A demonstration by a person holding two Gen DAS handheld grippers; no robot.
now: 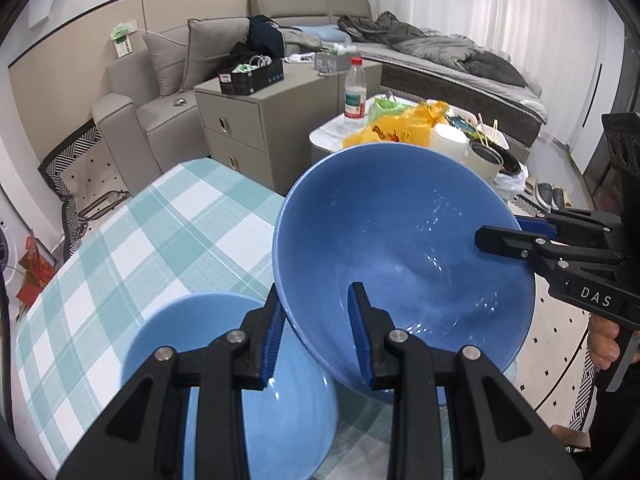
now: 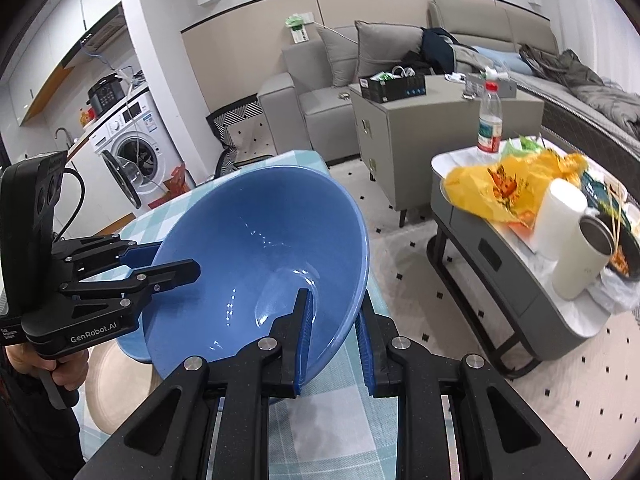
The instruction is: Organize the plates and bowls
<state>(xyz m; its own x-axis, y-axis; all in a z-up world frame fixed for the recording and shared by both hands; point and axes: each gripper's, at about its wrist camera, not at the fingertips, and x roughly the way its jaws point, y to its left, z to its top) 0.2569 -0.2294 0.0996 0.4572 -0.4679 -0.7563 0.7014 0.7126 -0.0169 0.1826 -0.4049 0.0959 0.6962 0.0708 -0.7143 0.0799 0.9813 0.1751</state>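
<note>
While both grippers grip the same dark blue bowl (image 1: 400, 248), it hangs tilted in the air, its hollow turned toward the cameras. The left gripper (image 1: 318, 336) has its blue-padded fingers (image 1: 360, 332) spread only as wide as the bowl's wall: one finger lies inside the bowl, the other against its outside, pinching the near rim. The right gripper (image 2: 334, 338) clamps the rim on the opposite side in the same manner, one finger inside, one outside, opened just enough for the wall. Each gripper shows in the other's view: the right gripper (image 1: 516, 236) enters from the right side in the left wrist view, and the left gripper (image 2: 160, 264) enters from the left side in the right wrist view, with a hand (image 2: 60, 368) wrapped round its handle.

Just below the left gripper and partly under the held bowl sits a lighter blue bowl (image 1: 224, 360) on the table (image 1: 132, 240), which wears a teal and white checked cloth.

Beyond the bowl, ahead of the left gripper, stands a low coffee table (image 2: 500, 264) carrying a yellow plastic bag (image 2: 508, 188), a plastic bottle (image 2: 490, 120), a white cup (image 2: 584, 256) and food containers. Farther off are a grey cabinet (image 1: 244, 128) and a grey sofa (image 1: 168, 80). To the far left of the right gripper stands a washing machine (image 2: 132, 148).
</note>
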